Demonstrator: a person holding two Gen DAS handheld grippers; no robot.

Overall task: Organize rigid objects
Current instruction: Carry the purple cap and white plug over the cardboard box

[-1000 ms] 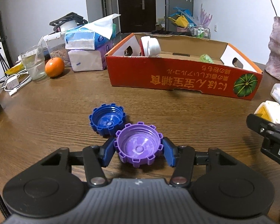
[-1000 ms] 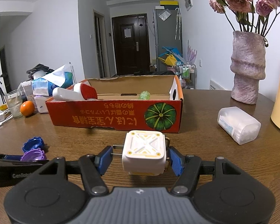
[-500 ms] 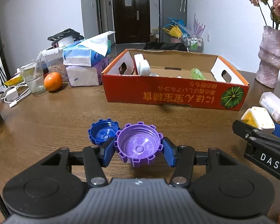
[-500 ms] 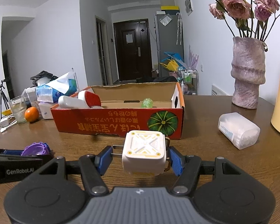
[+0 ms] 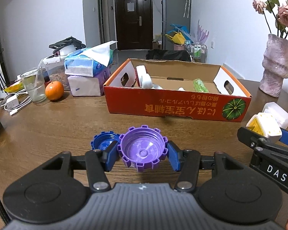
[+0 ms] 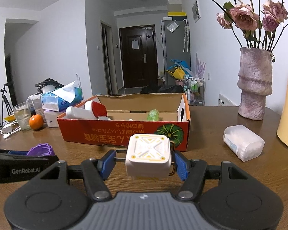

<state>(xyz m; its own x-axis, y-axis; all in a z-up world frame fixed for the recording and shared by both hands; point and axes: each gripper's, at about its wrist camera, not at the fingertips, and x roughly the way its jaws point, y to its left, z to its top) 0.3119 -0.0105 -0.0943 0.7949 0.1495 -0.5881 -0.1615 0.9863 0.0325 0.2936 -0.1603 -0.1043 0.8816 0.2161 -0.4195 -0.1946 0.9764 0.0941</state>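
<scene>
We have the purple cap (image 5: 143, 149) clamped between the fingers (image 5: 111, 154) of the left gripper (image 5: 142, 153), its hollow side up and, by our reading, lifted clear of the desk (image 5: 53, 126). The blue cap (image 5: 103, 141) lies on the desk just beside it at nine o'clock, partly behind the left finger. The right gripper (image 6: 144, 163) is likewise clamped on the white cube (image 6: 148, 157), whose cross-patterned face looks at the camera — in the left view that cube shows at three o'clock, well apart from the caps.

We judge the step in hand to be the carry: both things are gripped and need to go into the cardboard box (image 5: 174, 107), which stands at twelve o'clock with a white bottle (image 5: 144, 77) and a green object (image 5: 199, 85) already inside. The next move calls for lifting each piece above the near wall — then letting go over a free patch of the box floor, one hand clear of the other.
</scene>
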